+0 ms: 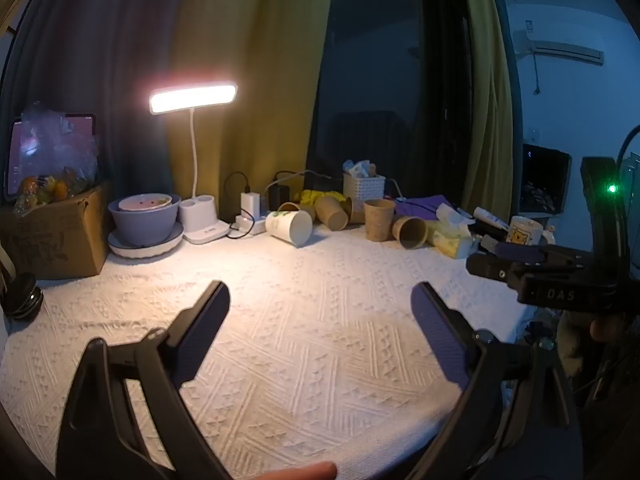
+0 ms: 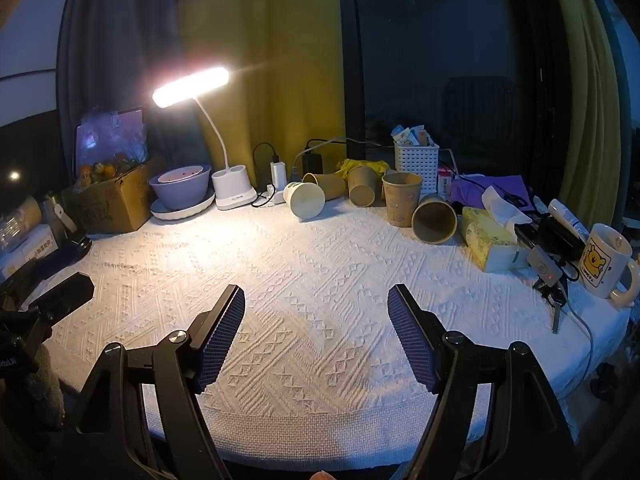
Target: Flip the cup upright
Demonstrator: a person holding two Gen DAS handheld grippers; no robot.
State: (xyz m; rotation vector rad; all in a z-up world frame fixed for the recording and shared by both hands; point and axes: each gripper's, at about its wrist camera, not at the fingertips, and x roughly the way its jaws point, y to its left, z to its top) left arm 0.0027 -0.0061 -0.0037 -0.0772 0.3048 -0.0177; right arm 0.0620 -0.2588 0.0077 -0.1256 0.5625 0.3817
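A white paper cup (image 1: pixel 289 227) lies on its side at the back of the white cloth, mouth toward me; it also shows in the right wrist view (image 2: pixel 305 199). Brown paper cups lie on their sides near it (image 1: pixel 409 233) (image 2: pixel 434 218), and one brown cup (image 1: pixel 378 219) (image 2: pixel 401 199) stands upright. My left gripper (image 1: pixel 320 300) is open and empty over the cloth, well short of the cups. My right gripper (image 2: pixel 316 300) is open and empty too; it also shows at the right edge of the left wrist view (image 1: pixel 492 258).
A lit desk lamp (image 1: pixel 193 98) stands at the back beside a purple bowl (image 1: pixel 144 220) and a cardboard box (image 1: pixel 56 236). A white basket (image 2: pixel 416 166), a tissue pack (image 2: pixel 488 240) and a bear mug (image 2: pixel 606 266) stand at the right. Cables and chargers lie behind the cups.
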